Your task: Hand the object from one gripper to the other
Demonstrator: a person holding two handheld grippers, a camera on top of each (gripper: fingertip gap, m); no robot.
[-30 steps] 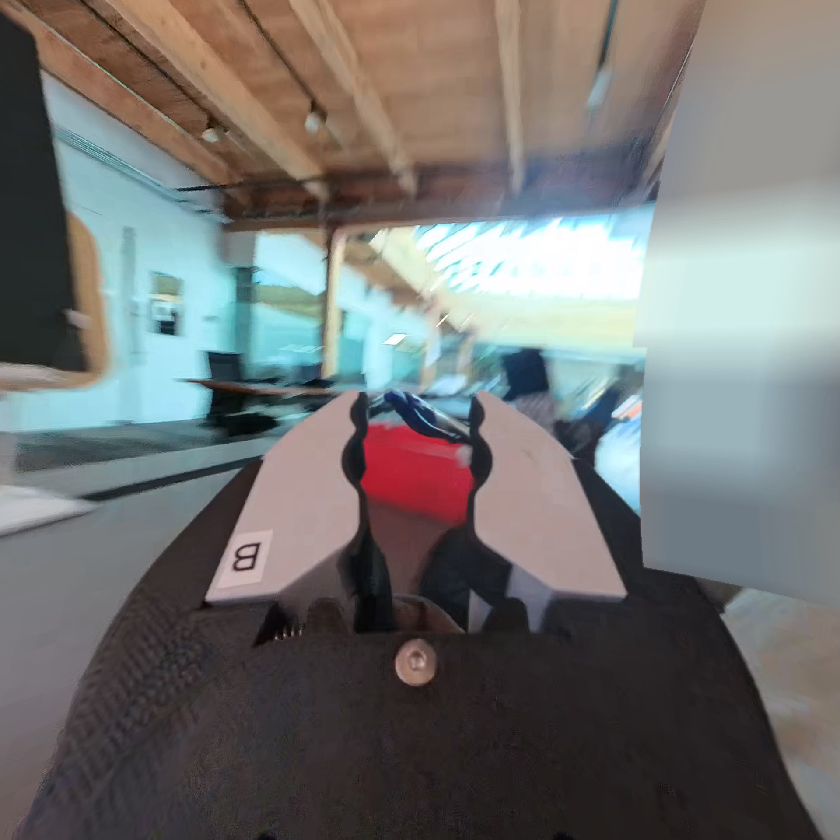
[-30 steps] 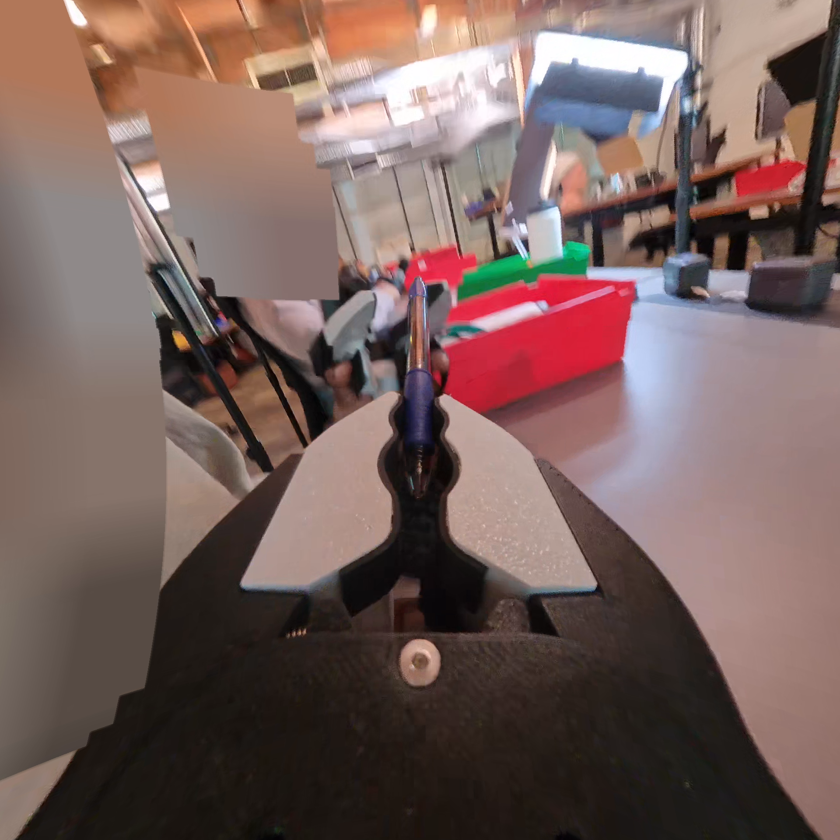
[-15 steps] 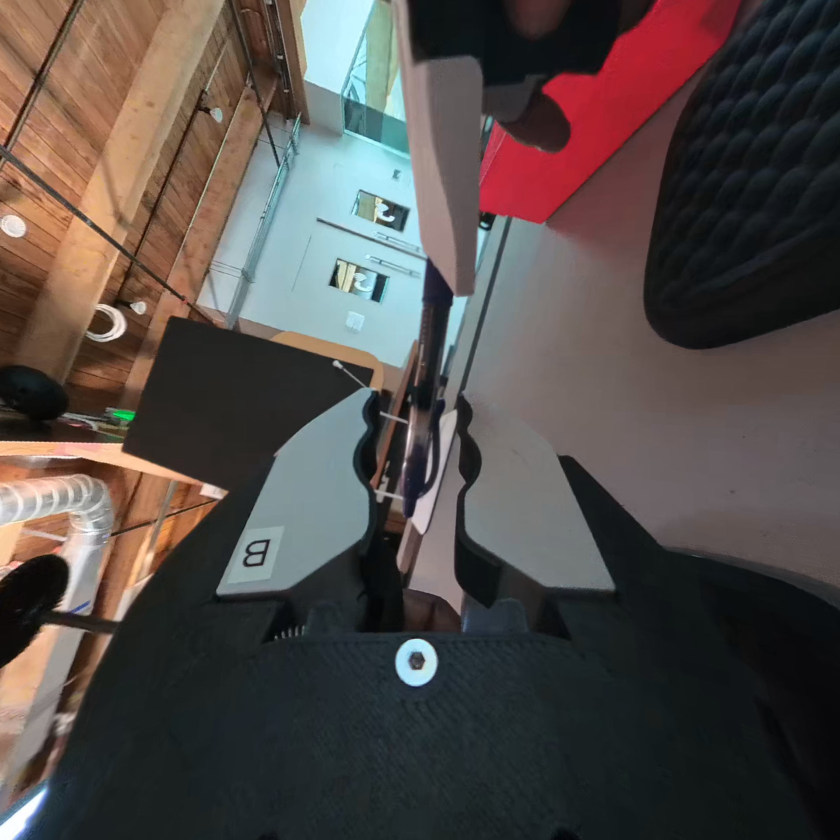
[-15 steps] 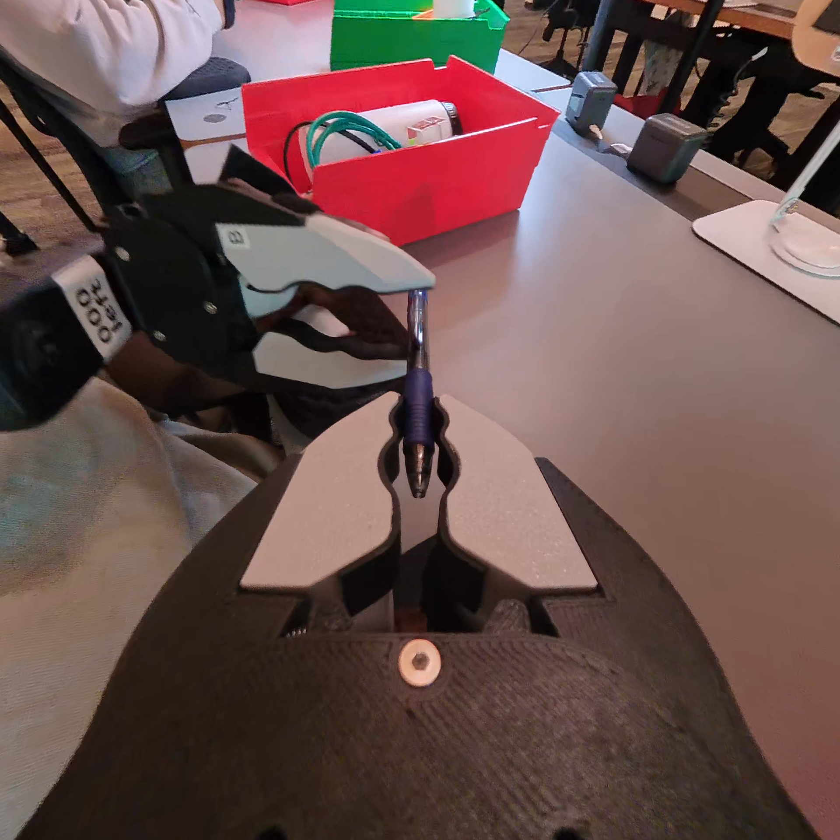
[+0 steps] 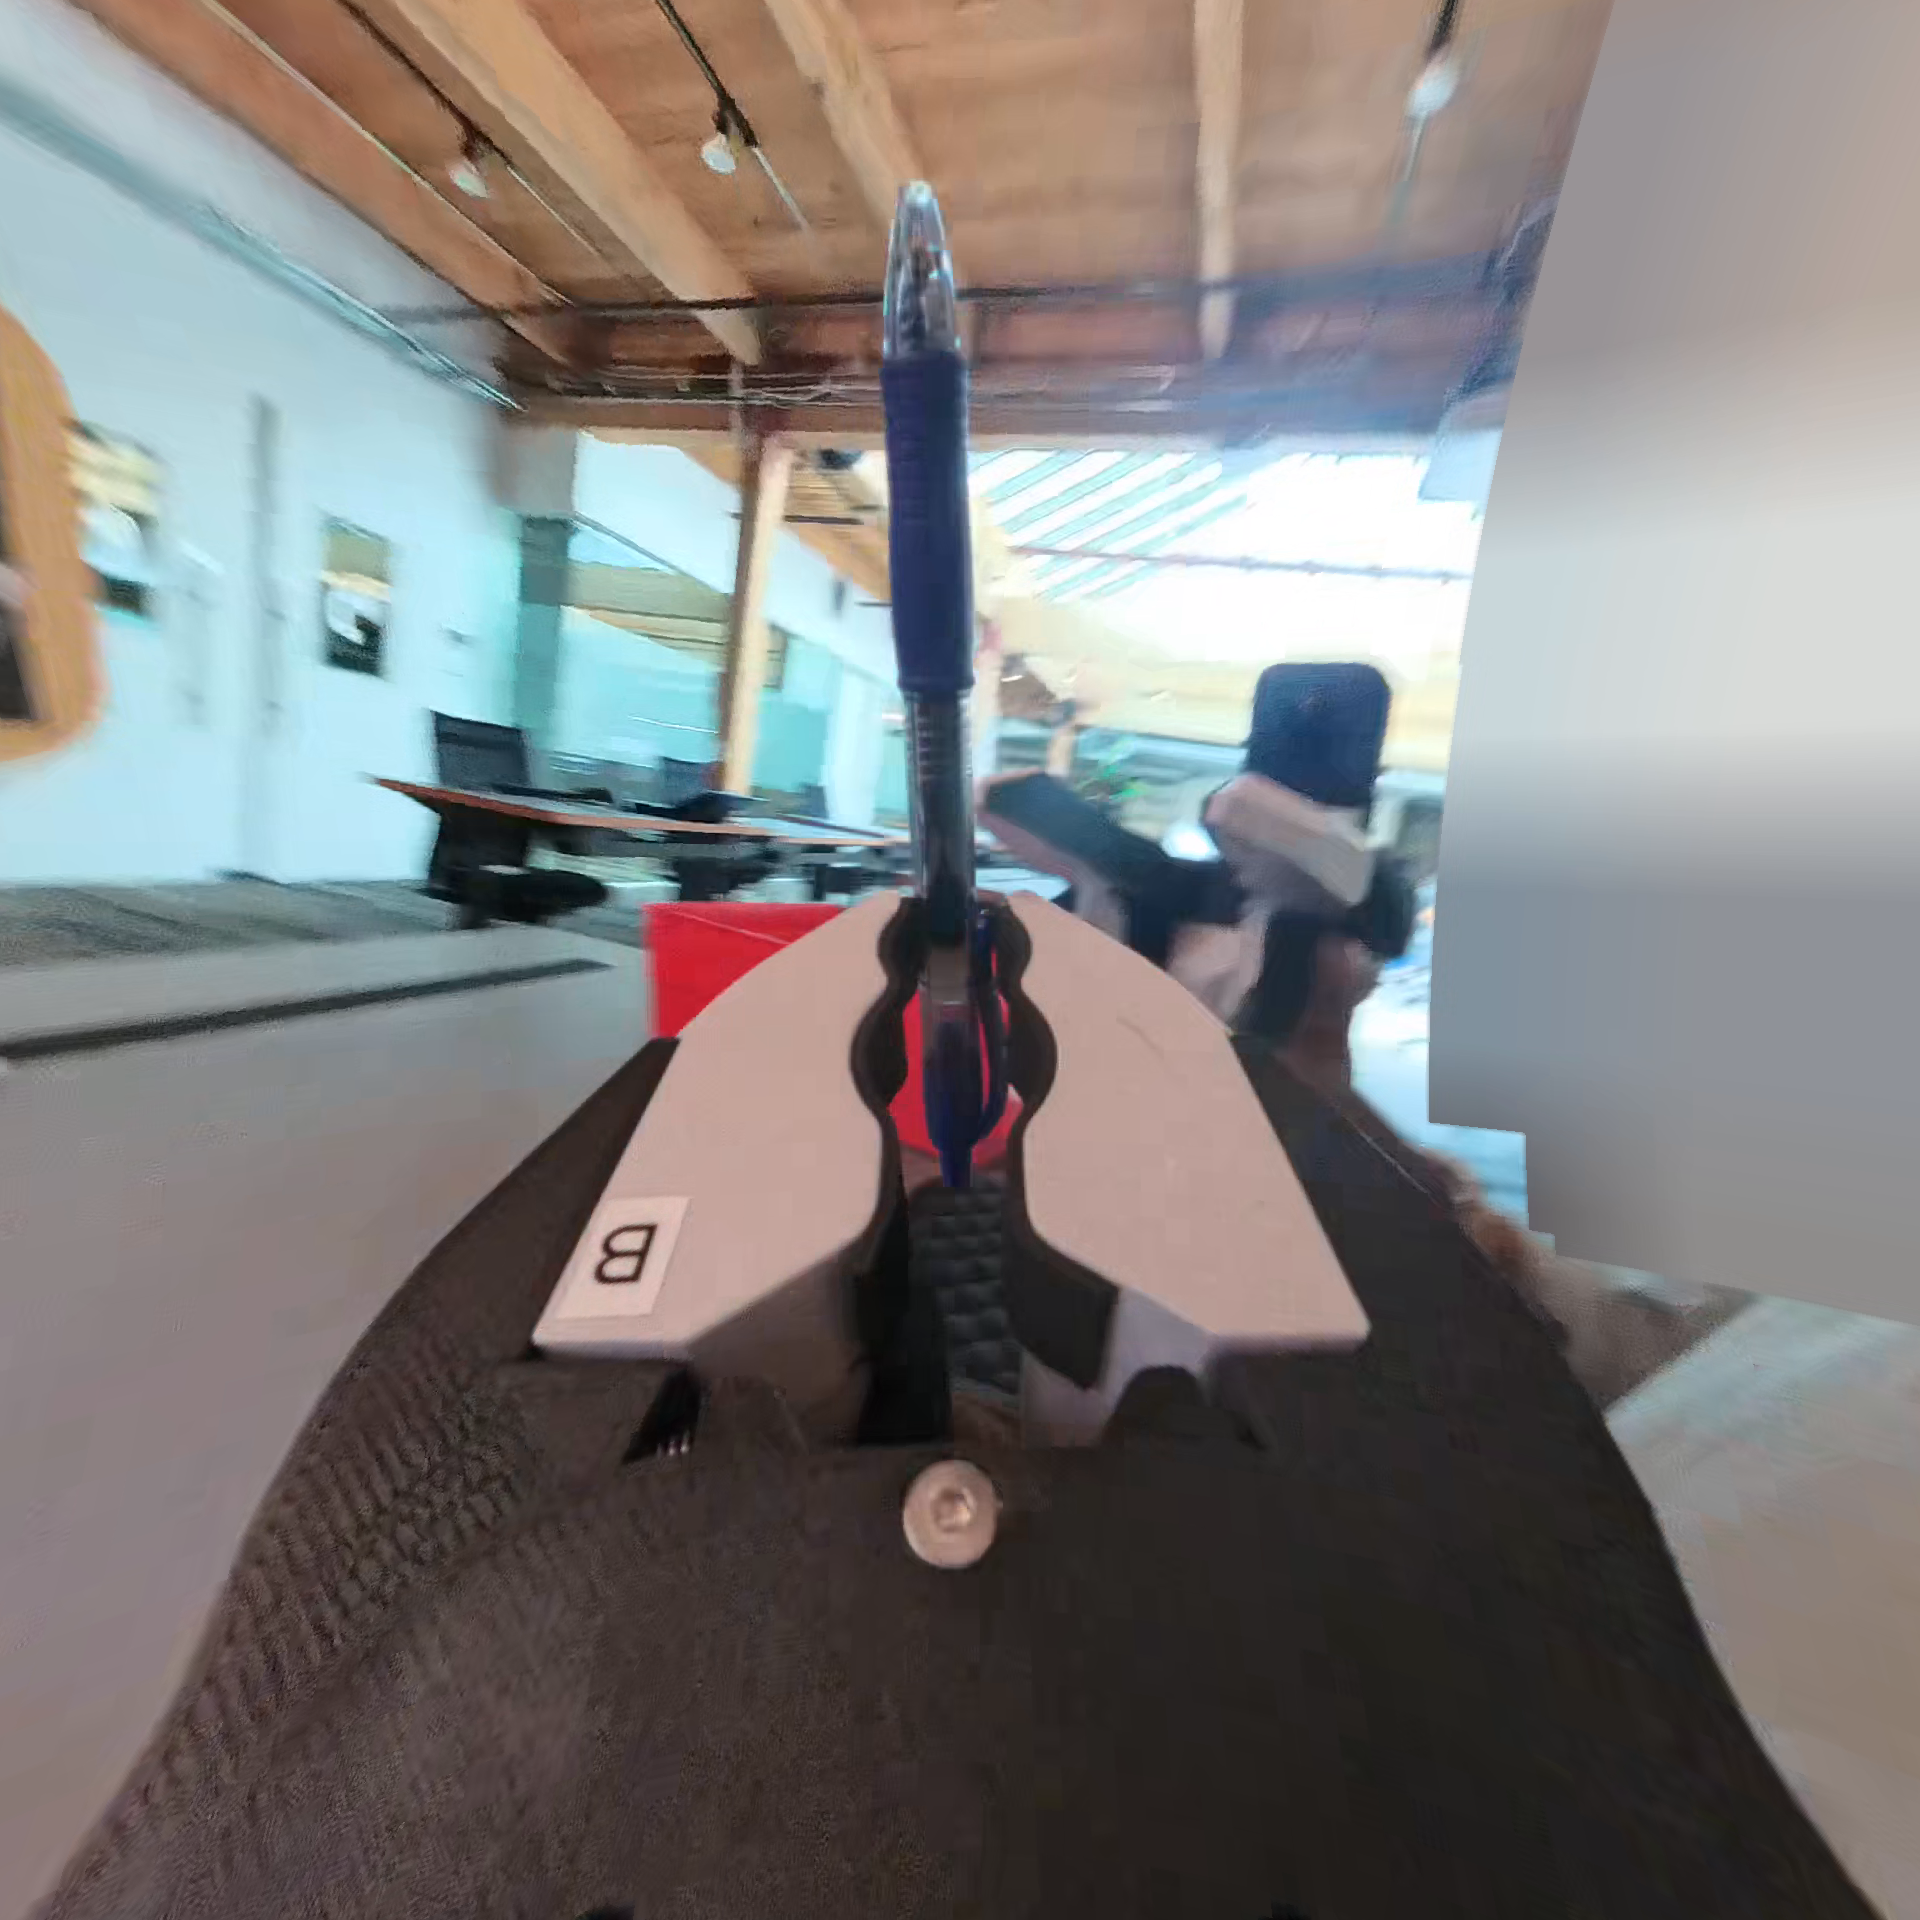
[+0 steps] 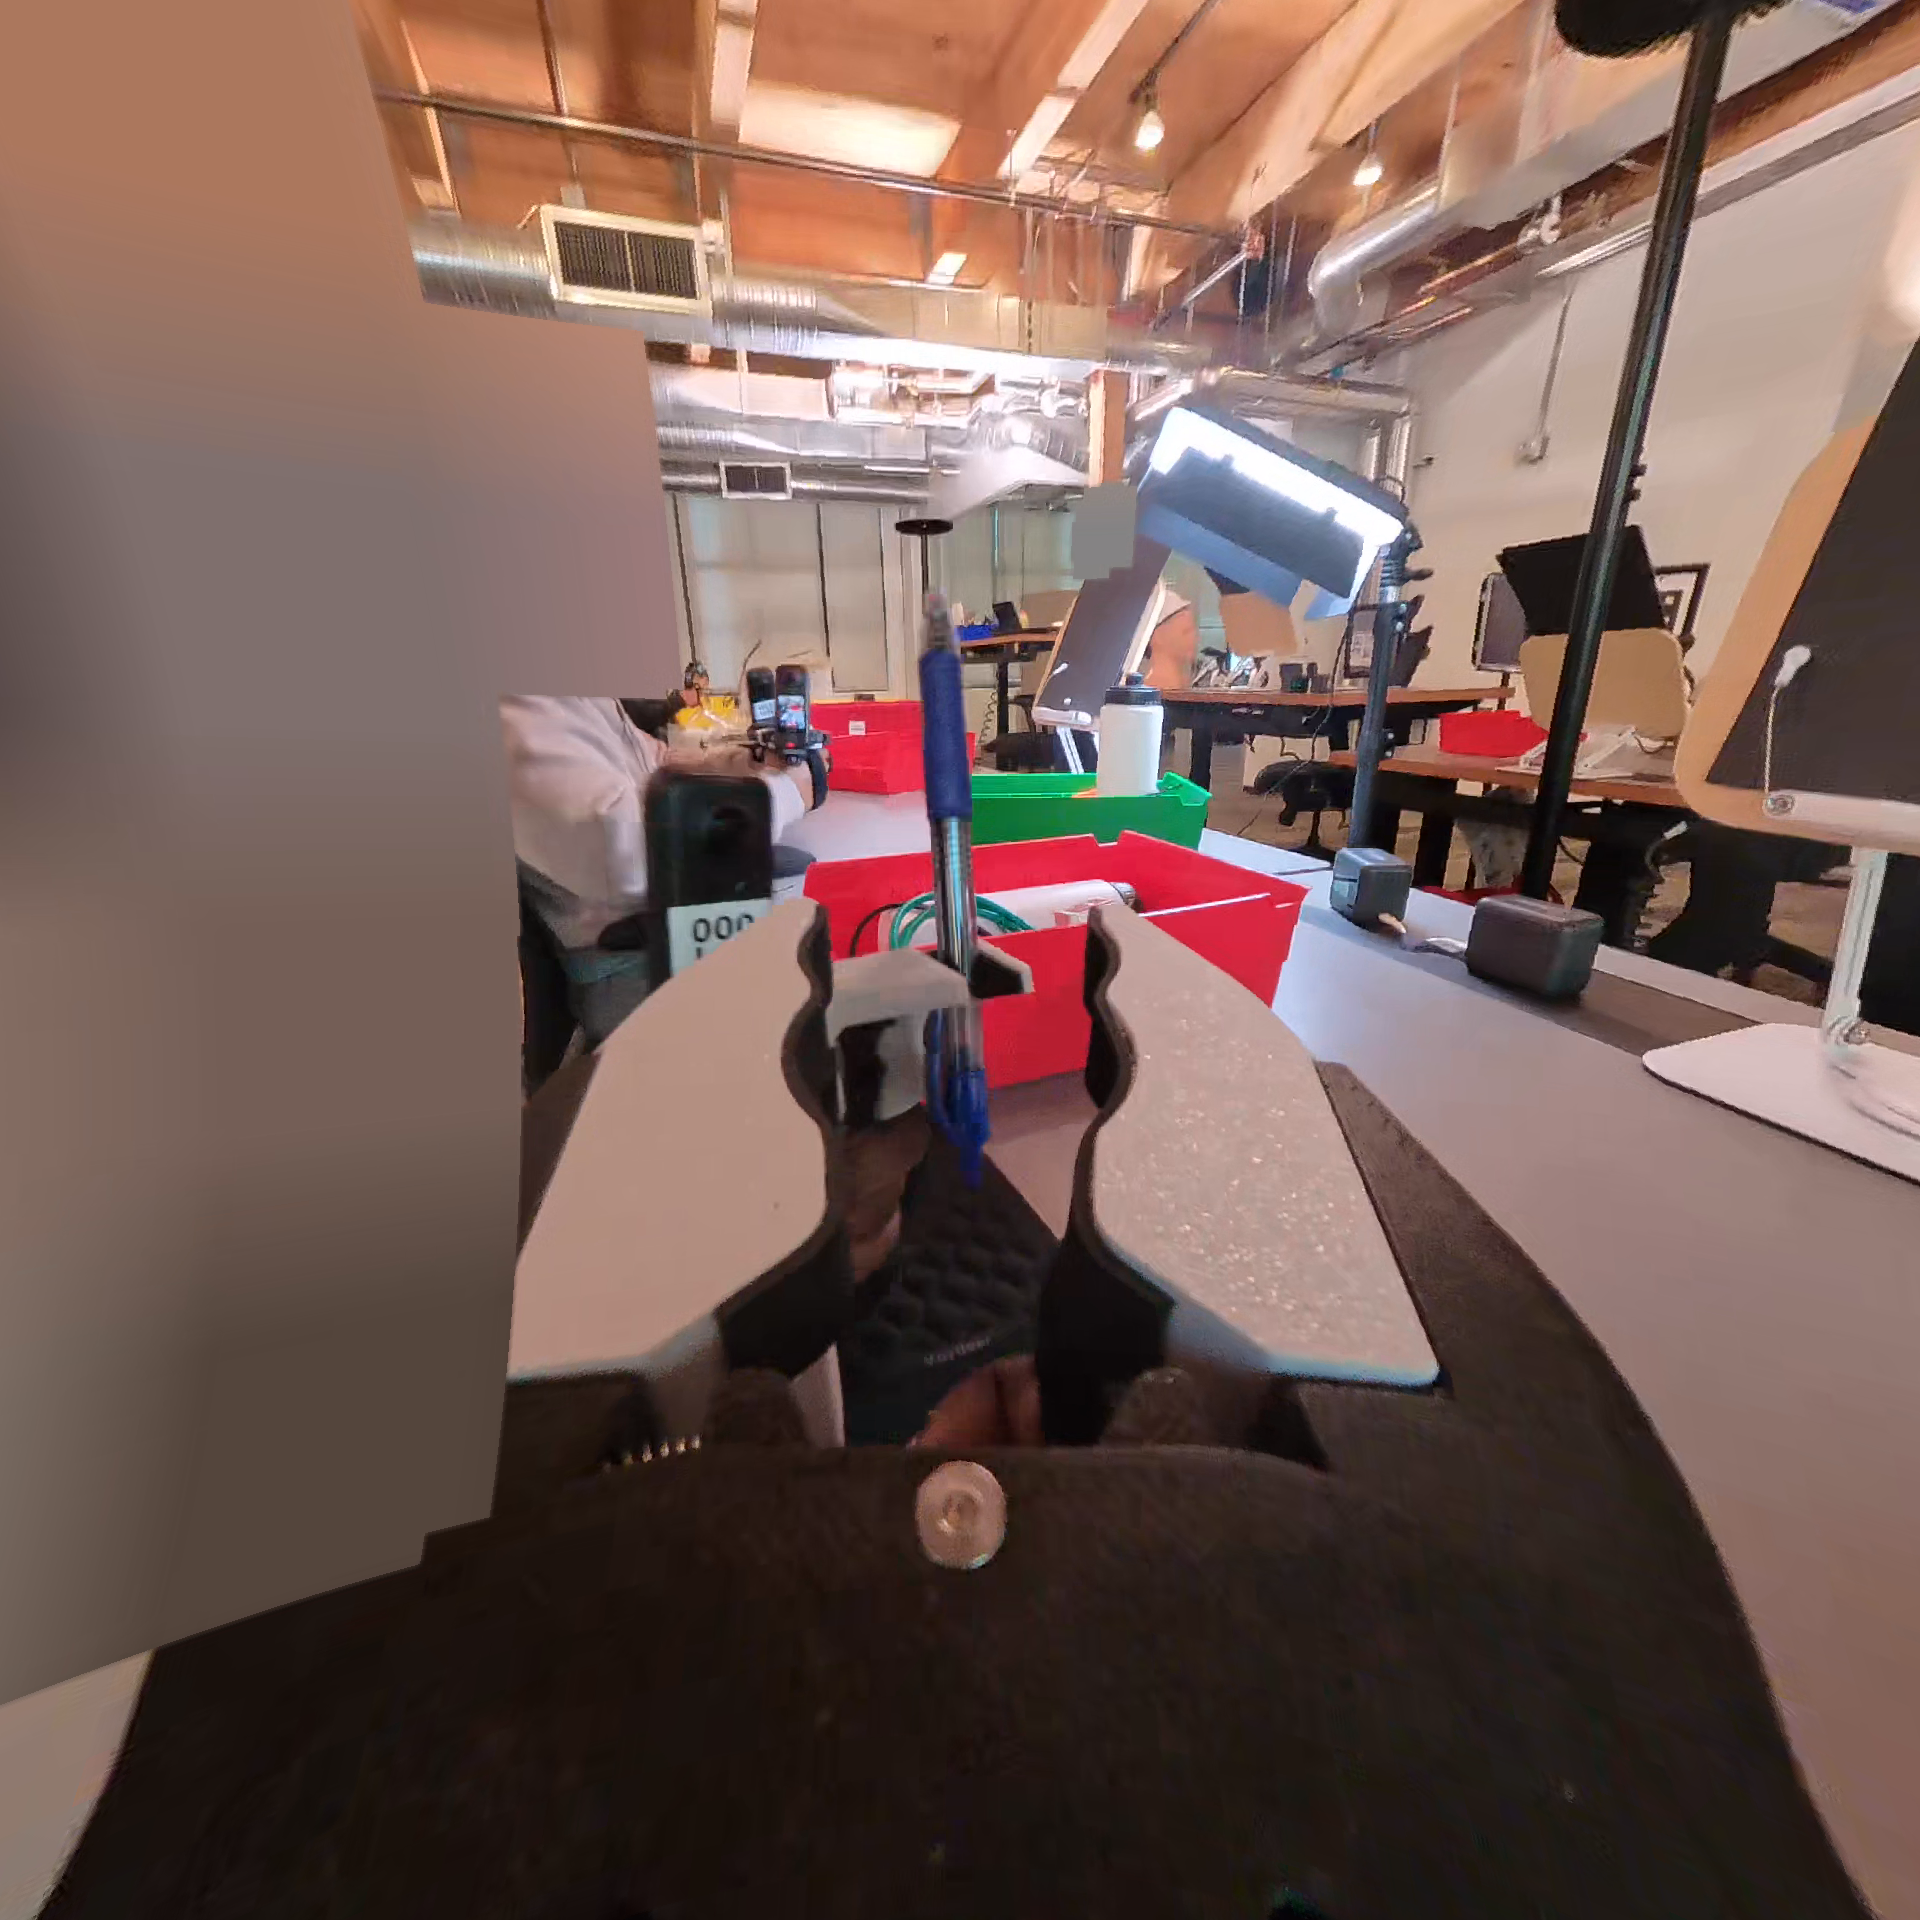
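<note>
Your left gripper has its jaws clamped on the pen; grip sits low on the clear barrel, clip end down between the fingers, blue rubber grip section and the clear tip end sticking straight up above the fingertips; pen reads upright in both views.

Your right gripper is spread wide, nothing between its grey fingers touching them; in the right wrist view the pen shows through that gap, pinched by the left gripper's fingertips farther out; your right fingers sit either side of it and clear of it. In the left wrist view the right gripper shows off to the right, blurred, apart from the pen.

Behind the pen, the red bin sits on the grey table, holding a white bottle with a green cable coiled on it; green bin just behind it with a white bottle standing in it; two small grey boxes on the table to the right; white stand base at the far right edge; a lit panel lamp hangs above the background benches.
</note>
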